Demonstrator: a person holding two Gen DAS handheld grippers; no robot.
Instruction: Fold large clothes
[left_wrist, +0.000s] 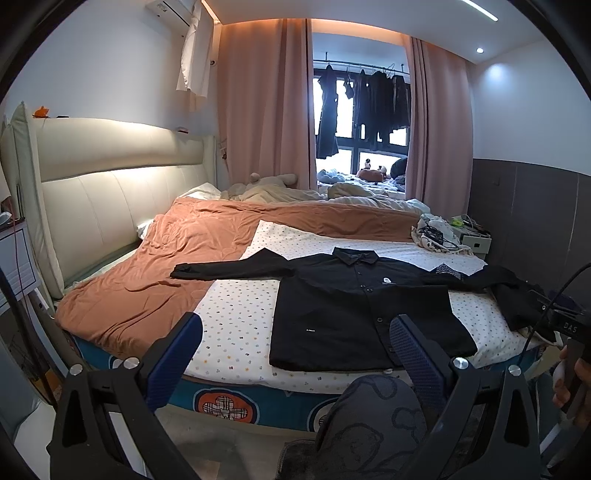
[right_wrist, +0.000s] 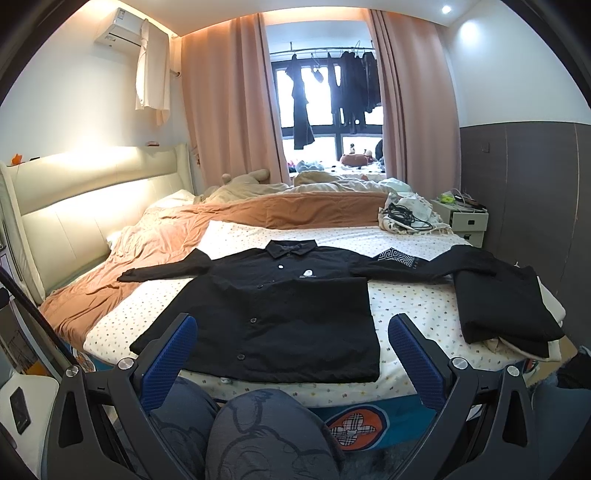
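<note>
A black button-front shirt (right_wrist: 280, 310) lies face up and spread flat on the dotted sheet (right_wrist: 410, 306) of a bed (left_wrist: 229, 400), collar toward the far side and hem at the near edge, a layout that appears meant to give the person standing at the bedside a clean start for folding. Both sleeves are stretched out sideways; the one on the person's left runs onto the rust-coloured blanket (left_wrist: 140, 280), which is pushed back toward the headboard, seemingly to free the patterned sheet as a folding surface. The left claw (left_wrist: 295, 350) hangs short of the mattress edge with its blue-padded fingers spread wide and nothing between them. The right claw (right_wrist: 291, 350) is likewise wide and empty, level with the shirt's hem. Neither touches the cloth. The person's knees in grey printed trousers (right_wrist: 266, 435) show below both claws. At the bed's right corner sits a stack of folded dark garments (right_wrist: 506, 306), set well apart from the shirt, probably to keep finished pieces out of the way. Judging by the flat, unfolded shirt, the fold has not yet begun, and a sleeve or a hem corner looks the likely first hold.
</note>
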